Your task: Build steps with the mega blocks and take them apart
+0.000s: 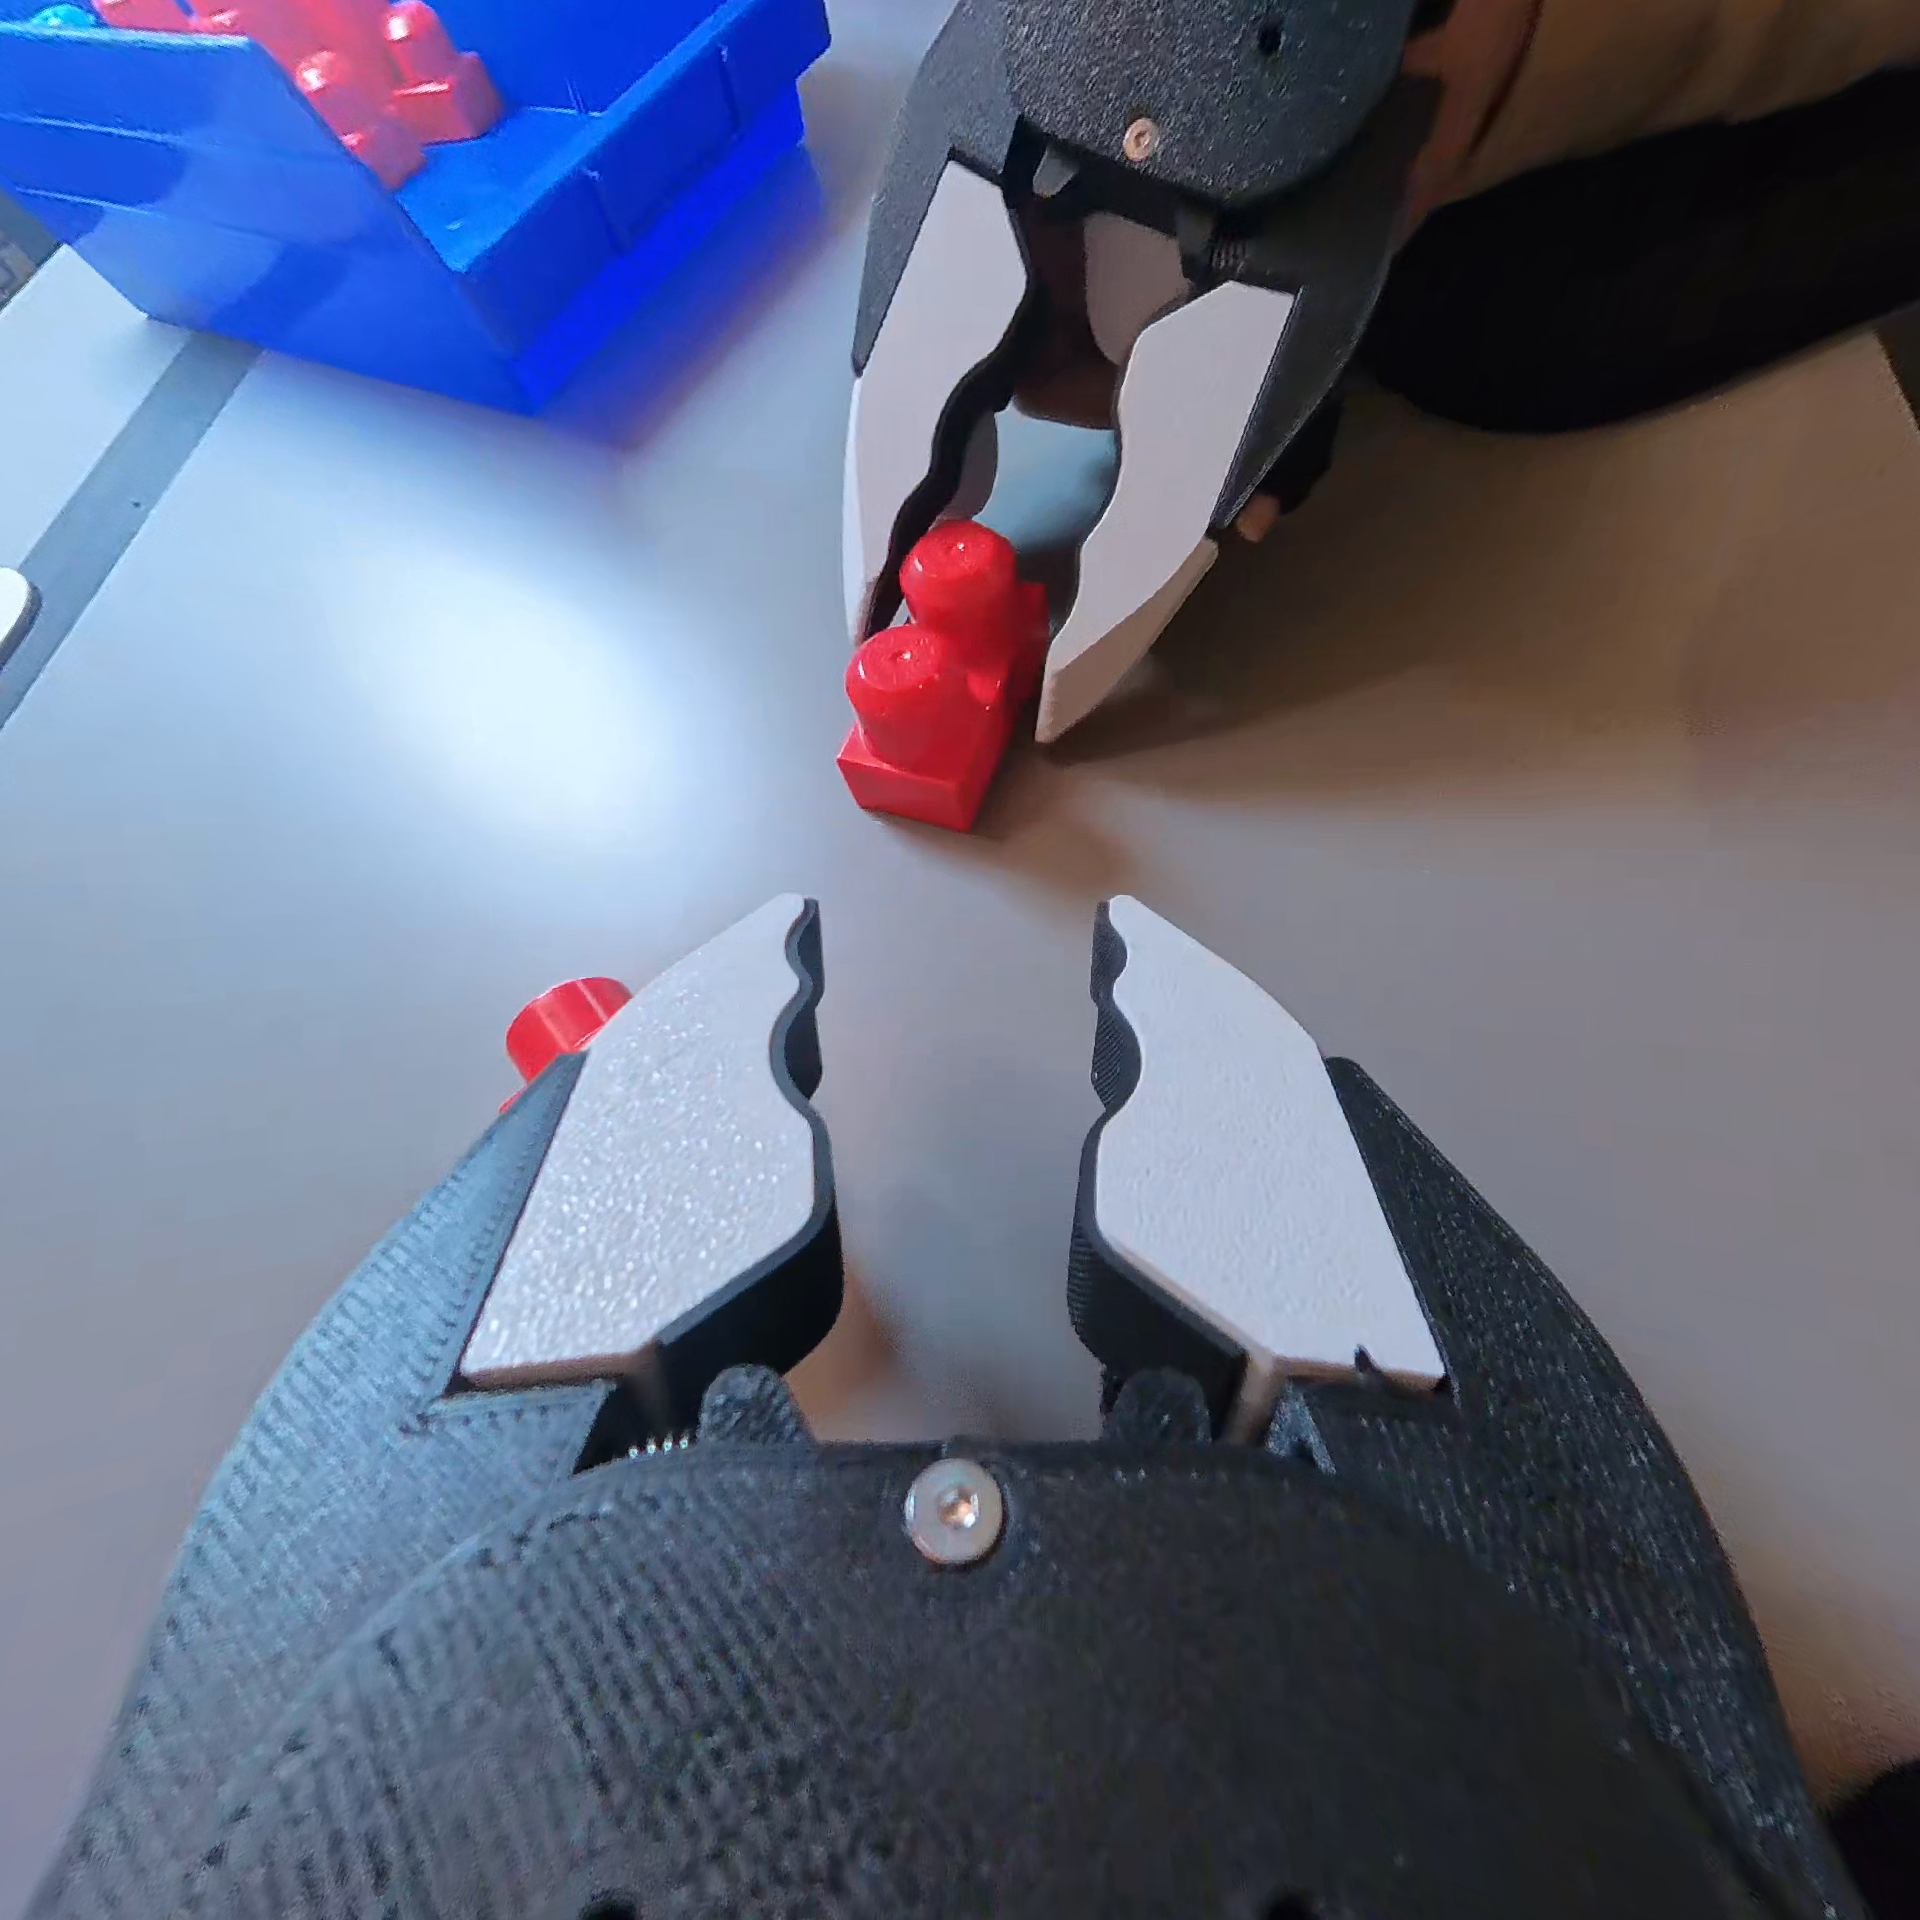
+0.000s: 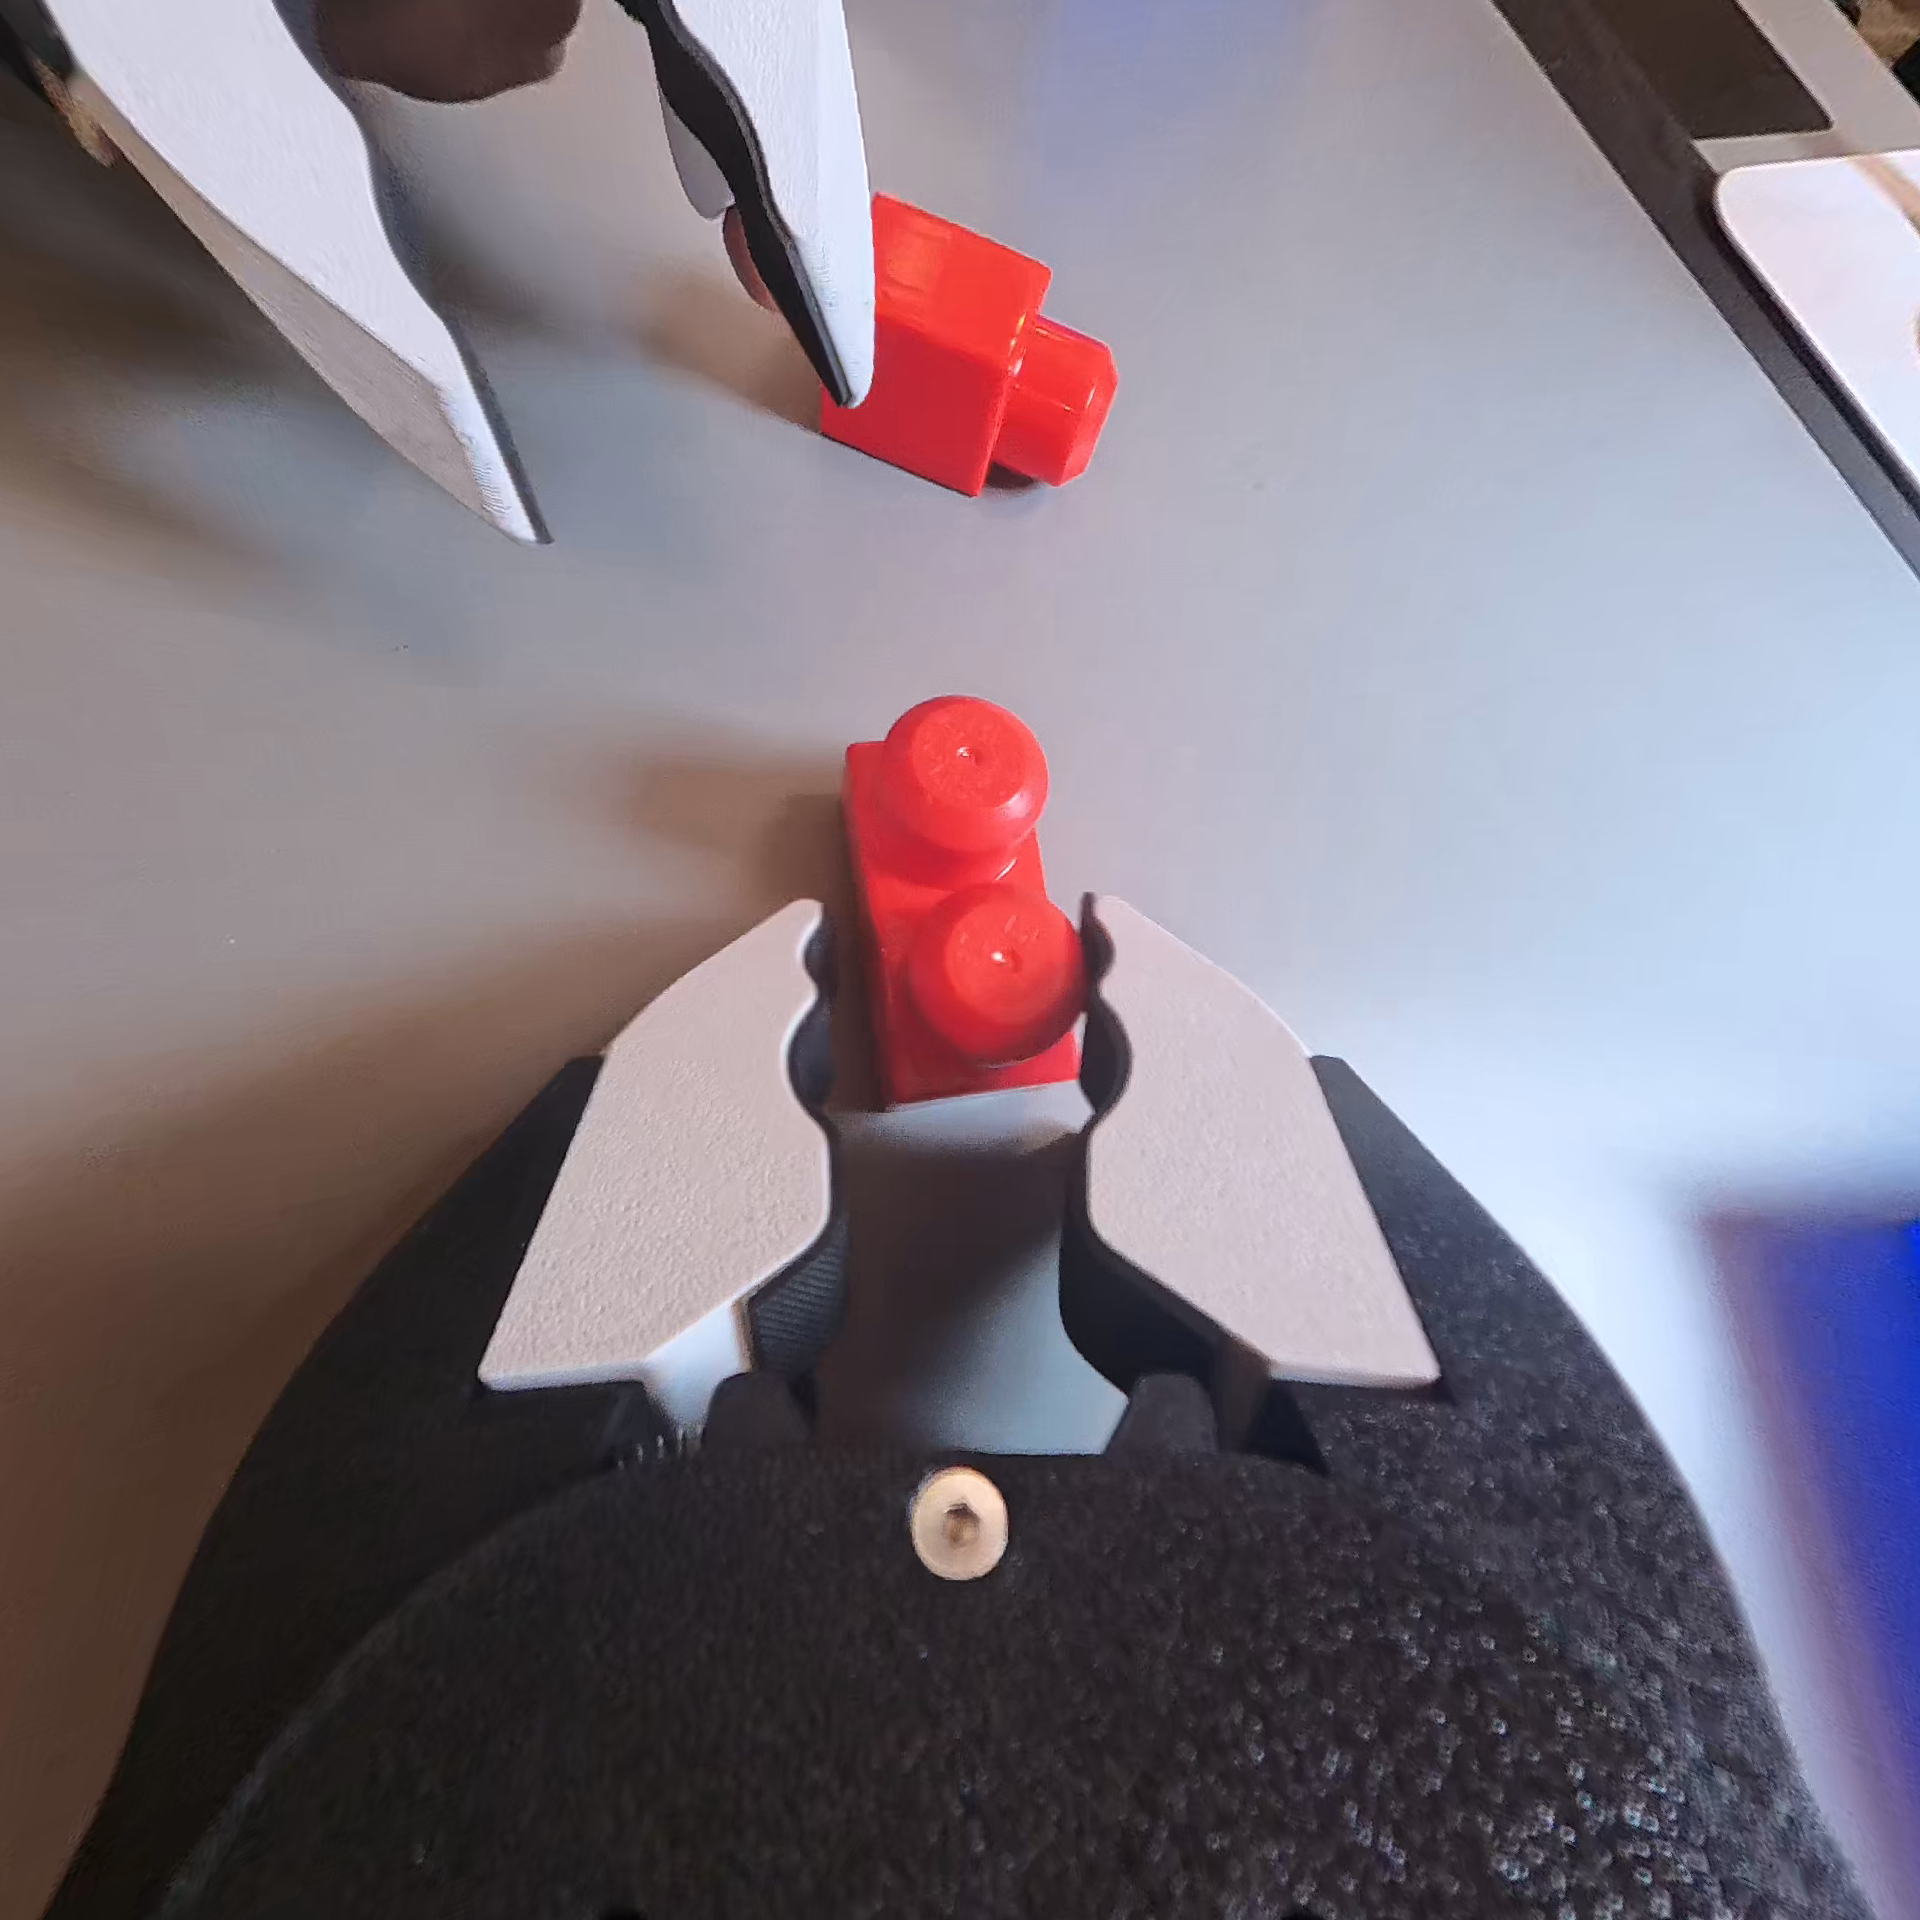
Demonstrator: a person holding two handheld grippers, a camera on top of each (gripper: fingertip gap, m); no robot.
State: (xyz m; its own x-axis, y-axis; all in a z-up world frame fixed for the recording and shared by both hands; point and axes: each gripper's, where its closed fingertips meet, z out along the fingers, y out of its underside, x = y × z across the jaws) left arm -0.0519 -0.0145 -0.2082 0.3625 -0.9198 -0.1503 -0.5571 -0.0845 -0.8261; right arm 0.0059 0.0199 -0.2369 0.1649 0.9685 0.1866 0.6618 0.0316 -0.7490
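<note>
Right claw [image 2: 954, 997] straddles the upright 2-stud block [image 2: 951, 914] on the surface [image 2: 1351, 727] — fingers beside it, not clamped yet, probably lining up a pick. Left claw [image 1: 954, 925] is spread, empty, w/ a tipped block [image 2: 961, 353] just beside it. Blue bin [image 1: 499, 239] sits beyond the upright block.

A plain grey tabletop [image 1: 395, 727] carries it all, and standing upright on it is a red two-stud block [image 1: 940, 691], studs up. Well off from that block sits a blue bin [image 1: 436, 260] with more red pieces inside, and on the block's other side a second red block [image 2: 961, 353] lies tipped over, its stud pointing sideways along the surface.
</note>
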